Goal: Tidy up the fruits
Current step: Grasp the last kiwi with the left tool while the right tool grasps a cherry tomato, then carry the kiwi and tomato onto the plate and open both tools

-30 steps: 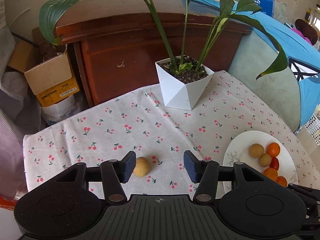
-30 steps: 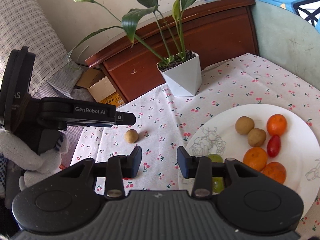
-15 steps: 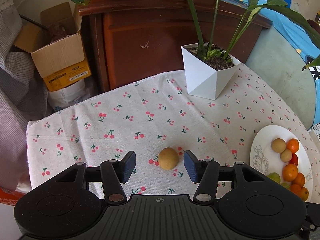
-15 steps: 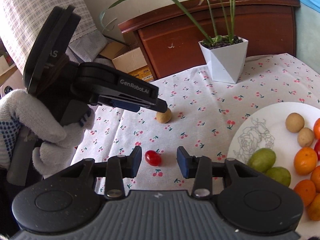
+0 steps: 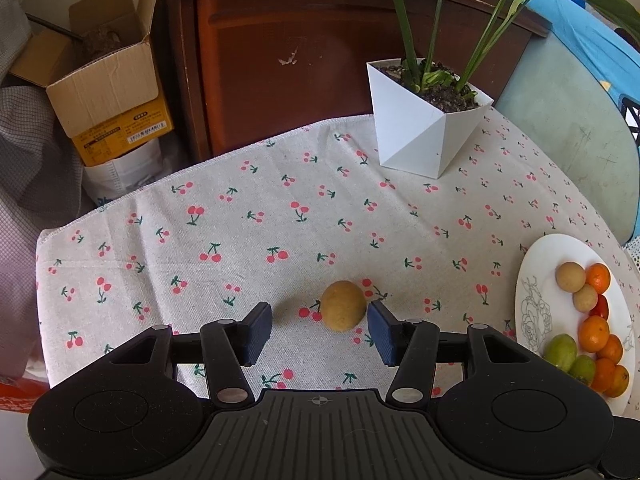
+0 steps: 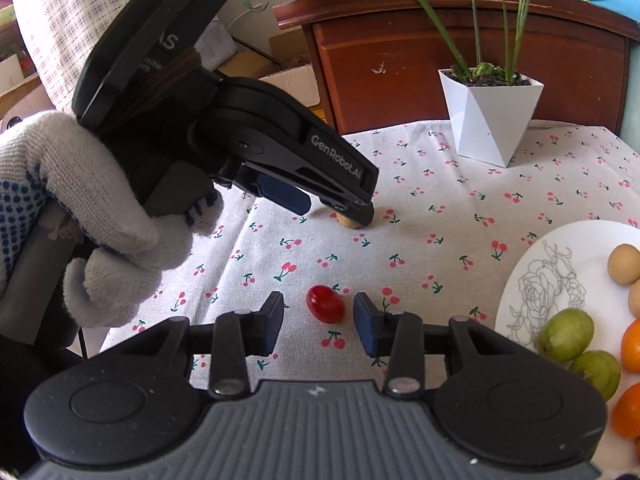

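Cherry-printed cloth (image 5: 248, 232) covers the counter, with a dark wooden cabinet (image 5: 304, 60) behind it. Two loose fruits lie on the cloth. One is a round, matte tan-yellow fruit (image 5: 343, 310), sitting between the fingers of the left gripper (image 5: 319, 333); those fingers stand wide apart, the fruit lies just beside the right-hand pad, and whether it touches cannot be told. From the right wrist view this fruit is mostly hidden behind the left gripper's fingertip. The other is a small, glossy, oval red fruit (image 6: 325, 309), lying on the cloth between the fingers of the right gripper (image 6: 319, 328); these fingers are also spread apart, gripping nothing, with a gap on each side of the fruit.

To the right sits a white plate (image 5: 534, 304) with a rose line drawing. In the left wrist view it holds two tan round fruits like the loose one, about five orange citrus fruits, two green fruits and one red fruit partly hidden among them.

A gloved hand (image 6: 100, 216), in white knit with blue dots, holds the left gripper. At the far edge of the counter stands one white faceted planter (image 5: 424, 120) with long green leaves. Left of the cabinet, one open cardboard box (image 5: 104, 92) sits beside the counter.
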Motion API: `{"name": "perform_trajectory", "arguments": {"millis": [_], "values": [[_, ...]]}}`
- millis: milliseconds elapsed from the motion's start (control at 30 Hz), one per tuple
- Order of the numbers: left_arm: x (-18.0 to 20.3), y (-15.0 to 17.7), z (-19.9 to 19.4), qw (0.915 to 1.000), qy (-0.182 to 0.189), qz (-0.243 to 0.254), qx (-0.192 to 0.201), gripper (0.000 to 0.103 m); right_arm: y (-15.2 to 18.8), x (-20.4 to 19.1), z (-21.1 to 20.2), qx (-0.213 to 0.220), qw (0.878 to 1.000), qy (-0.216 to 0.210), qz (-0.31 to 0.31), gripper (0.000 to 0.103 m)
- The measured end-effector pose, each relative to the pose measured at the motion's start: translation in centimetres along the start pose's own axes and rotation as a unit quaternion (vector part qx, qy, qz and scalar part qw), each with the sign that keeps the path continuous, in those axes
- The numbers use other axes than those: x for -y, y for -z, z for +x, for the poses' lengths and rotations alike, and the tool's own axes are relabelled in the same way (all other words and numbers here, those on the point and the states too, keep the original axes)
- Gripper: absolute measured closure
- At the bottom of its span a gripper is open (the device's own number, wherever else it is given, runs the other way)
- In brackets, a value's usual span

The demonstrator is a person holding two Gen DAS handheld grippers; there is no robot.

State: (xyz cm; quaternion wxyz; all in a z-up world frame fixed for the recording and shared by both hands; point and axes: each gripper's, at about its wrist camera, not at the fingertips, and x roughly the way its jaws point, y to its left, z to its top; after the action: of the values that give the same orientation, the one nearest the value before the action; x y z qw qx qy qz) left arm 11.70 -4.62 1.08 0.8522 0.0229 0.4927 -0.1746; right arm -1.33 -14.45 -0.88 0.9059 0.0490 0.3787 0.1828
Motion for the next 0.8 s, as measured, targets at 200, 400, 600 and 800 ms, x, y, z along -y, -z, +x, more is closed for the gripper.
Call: {"name": "perform_trajectory", "arguments": {"millis": [200,400,600,800], "values": [[0.1,0.3,0.1,0.9999,0.002,0.009,0.006,0.050,0.2,-0.4,0.8,0.004,1.000,0.016,-0.016,0.071],[0.7,0.5,0.2,0.9993,0.000,0.034,0.018,0.055,0.2,-0.6,0.8,0.003,0.999,0.023,-0.031,0.083],[1.5,0.7,0.3,0.9980,0.010,0.057,0.022,0.068,0.1,-0.6,0.6,0.005,0.999,0.023,-0.032,0.083],[1.7,0.8,0.6,0.9976,0.008,0.065,0.025,0.077,0.1,-0.5,0.2,0.006,0.999,0.018,-0.025,0.083]]}}
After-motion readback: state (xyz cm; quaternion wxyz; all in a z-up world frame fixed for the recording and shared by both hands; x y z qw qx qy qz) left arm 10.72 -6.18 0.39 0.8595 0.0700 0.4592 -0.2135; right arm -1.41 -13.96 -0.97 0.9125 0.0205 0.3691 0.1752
